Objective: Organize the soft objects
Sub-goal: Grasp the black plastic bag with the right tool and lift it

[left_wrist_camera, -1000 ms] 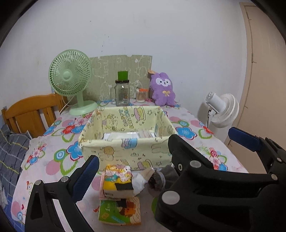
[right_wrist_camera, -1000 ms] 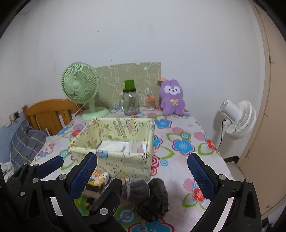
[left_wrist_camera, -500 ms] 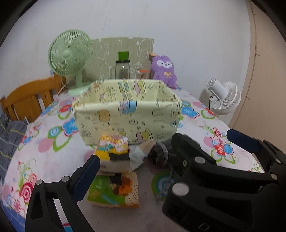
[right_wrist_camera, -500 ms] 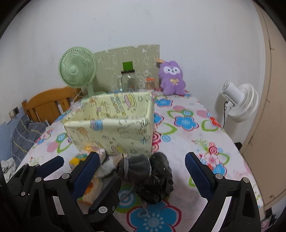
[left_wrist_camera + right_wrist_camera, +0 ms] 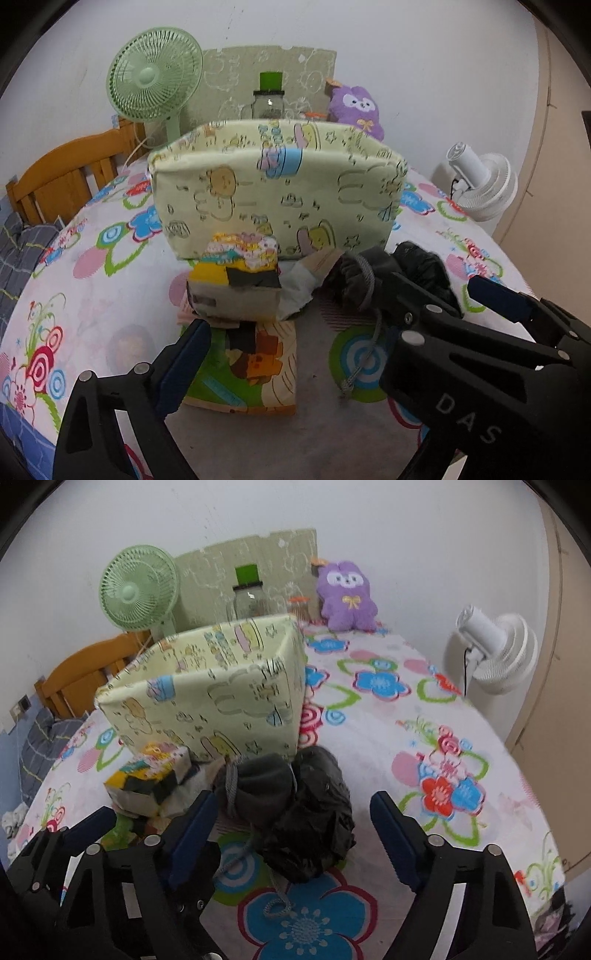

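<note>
Table (image 5: pixel 424 716), covered by a flower-print cloth, carrying all items shown. Fabric box (image 5: pixel 277 195), pale yellow with cartoon print, open at the top, standing near the middle of the table; judged the destination for the soft items.

Left gripper (image 5: pixel 340 321), jaws wide and closing, nothing pressed between them. Its own right finger cannot be told from the right tool, which crosses the same part of this view. Right gripper (image 5: pixel 291 823), jaws fairly wide and closing, with the dark bundles lying between the fingers; the pads do not appear to touch them.

Tissue pack (image 5: pixel 236 280), brightly printed soft wrapper, lying just before the box's near wall, atop a flat printed booklet (image 5: pixel 255 373). Probably light and yielding; a grip across its short sides should hold, though the film may be slippery.

Black bundle (image 5: pixel 317 812), crumpled and glossy, touching a grey drawstring pouch (image 5: pixel 262 782) at its left, both close before the box's near corner. Both likely light, limp and compressible; hold the bulk, not the trailing cord (image 5: pixel 277 904), which could snag.
</note>
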The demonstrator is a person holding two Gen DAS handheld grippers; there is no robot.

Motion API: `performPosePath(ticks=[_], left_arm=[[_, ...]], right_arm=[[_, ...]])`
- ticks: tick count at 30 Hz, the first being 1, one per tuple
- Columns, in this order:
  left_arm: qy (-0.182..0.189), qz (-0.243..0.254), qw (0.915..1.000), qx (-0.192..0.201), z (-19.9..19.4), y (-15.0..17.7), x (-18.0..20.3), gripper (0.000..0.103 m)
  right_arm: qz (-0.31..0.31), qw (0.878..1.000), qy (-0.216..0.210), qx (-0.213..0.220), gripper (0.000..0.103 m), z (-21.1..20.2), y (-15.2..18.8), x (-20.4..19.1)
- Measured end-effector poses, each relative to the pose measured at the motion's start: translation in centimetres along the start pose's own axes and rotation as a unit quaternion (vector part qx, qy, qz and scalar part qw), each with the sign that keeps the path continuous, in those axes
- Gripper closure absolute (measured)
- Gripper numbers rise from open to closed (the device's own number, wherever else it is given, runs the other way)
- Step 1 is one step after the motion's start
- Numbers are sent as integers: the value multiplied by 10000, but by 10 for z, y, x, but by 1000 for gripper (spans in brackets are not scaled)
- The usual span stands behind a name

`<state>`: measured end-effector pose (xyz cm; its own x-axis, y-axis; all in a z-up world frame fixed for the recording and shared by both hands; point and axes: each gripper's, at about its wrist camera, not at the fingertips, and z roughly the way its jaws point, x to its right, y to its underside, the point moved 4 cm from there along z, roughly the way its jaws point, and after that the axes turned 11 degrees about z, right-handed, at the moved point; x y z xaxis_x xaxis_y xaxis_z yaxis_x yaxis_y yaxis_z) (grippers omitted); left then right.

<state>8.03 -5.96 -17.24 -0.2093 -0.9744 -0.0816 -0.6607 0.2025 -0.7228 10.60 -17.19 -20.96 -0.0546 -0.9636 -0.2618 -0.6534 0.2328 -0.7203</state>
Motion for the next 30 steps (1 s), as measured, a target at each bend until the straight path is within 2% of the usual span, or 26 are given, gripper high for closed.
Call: performPosePath(ticks=[7, 11, 19, 30], left_arm=[[-176, 93, 9997, -115, 7, 6, 2, 8], [-264, 184, 9994, -121, 9, 6, 4, 8], [-248, 149, 9995, -100, 8, 5, 3, 8], [-251, -134, 9996, 35, -5, 5, -15, 8]], right_arm=[[61, 9996, 72, -272, 30, 16, 9, 5], [92, 9992, 134, -359, 42, 21, 10, 8], [217, 9991, 131, -348, 56, 17, 11, 10], [255, 9997, 48, 19, 58, -10, 4, -1]])
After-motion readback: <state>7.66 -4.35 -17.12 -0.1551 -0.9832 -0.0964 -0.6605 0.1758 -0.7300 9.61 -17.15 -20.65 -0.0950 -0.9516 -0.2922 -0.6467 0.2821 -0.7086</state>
